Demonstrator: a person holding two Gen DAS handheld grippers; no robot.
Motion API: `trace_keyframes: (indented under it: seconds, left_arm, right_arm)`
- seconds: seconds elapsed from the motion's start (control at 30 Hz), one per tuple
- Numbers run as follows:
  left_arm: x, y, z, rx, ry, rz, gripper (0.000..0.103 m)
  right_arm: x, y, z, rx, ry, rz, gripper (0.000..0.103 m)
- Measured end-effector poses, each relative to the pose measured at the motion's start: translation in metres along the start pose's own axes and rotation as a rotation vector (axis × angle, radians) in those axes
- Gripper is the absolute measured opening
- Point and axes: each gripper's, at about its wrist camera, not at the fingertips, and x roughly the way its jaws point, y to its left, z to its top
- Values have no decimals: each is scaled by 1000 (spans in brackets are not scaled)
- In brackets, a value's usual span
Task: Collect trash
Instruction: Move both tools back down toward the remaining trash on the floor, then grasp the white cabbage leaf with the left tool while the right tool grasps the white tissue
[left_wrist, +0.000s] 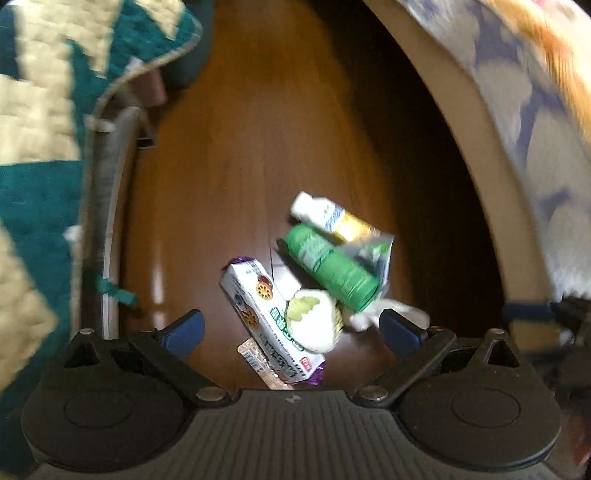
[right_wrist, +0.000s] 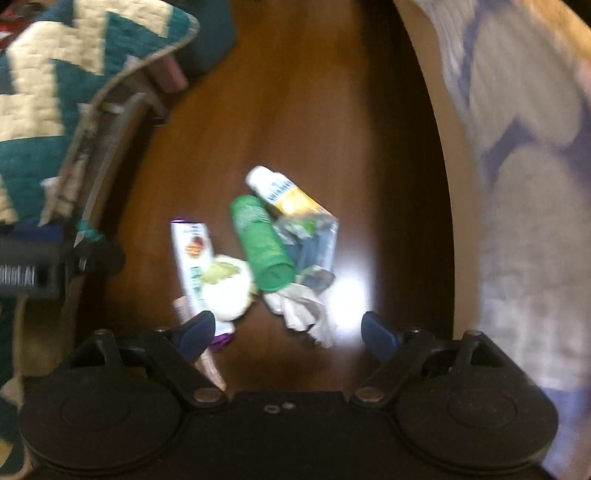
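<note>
A pile of trash lies on the brown wooden floor (left_wrist: 229, 155). It holds a green bottle (left_wrist: 330, 266), a white and yellow bottle (left_wrist: 332, 218), a white and purple snack carton (left_wrist: 266, 321), a white and green cup (left_wrist: 314, 323), a clear wrapper (left_wrist: 373, 251) and crumpled white tissue (right_wrist: 303, 310). My left gripper (left_wrist: 291, 328) is open and empty, hovering above the carton and cup. My right gripper (right_wrist: 288, 332) is open and empty above the tissue. The same pile shows in the right wrist view: green bottle (right_wrist: 262, 243), carton (right_wrist: 192, 258), cup (right_wrist: 227, 288).
A teal and cream quilt (left_wrist: 33, 122) hangs over a bed frame on the left. A curved beige furniture edge (left_wrist: 454, 122) with blue and white patterned fabric (right_wrist: 517, 166) bounds the right. The left gripper's body (right_wrist: 29, 266) shows at the left of the right wrist view.
</note>
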Motion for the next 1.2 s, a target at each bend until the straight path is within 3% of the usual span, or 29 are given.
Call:
trace_keyframes:
  seconds: [0.27, 0.4, 0.57, 0.83, 0.93, 1.1, 1.17, 1.2]
  left_arm:
    - [84, -16, -3, 145, 26, -64, 101]
    - [118, -20, 6, 191, 43, -92, 101]
    - [152, -35, 0, 338, 85, -104, 101]
    - [186, -35, -1, 312, 141, -86, 101]
    - [195, -36, -1, 304, 141, -77, 101]
    - [203, -35, -3, 256, 143, -90, 97]
    - [204, -34, -6, 246, 147, -97, 78]
    - [205, -34, -8, 241, 154, -96, 75]
  right_arm:
    - [72, -15, -11, -8, 6, -27, 79]
    - [93, -19, -20, -9, 7, -10, 77]
    - [110, -24, -30, -35, 15, 2, 75]
    - [122, -28, -32, -51, -28, 8, 68]
    - [129, -28, -32, -48, -37, -1, 62]
    - [129, -30, -36, -30, -58, -12, 41]
    - [126, -28, -36, -27, -69, -10, 25]
    - [125, -29, -36, -19, -68, -5, 21]
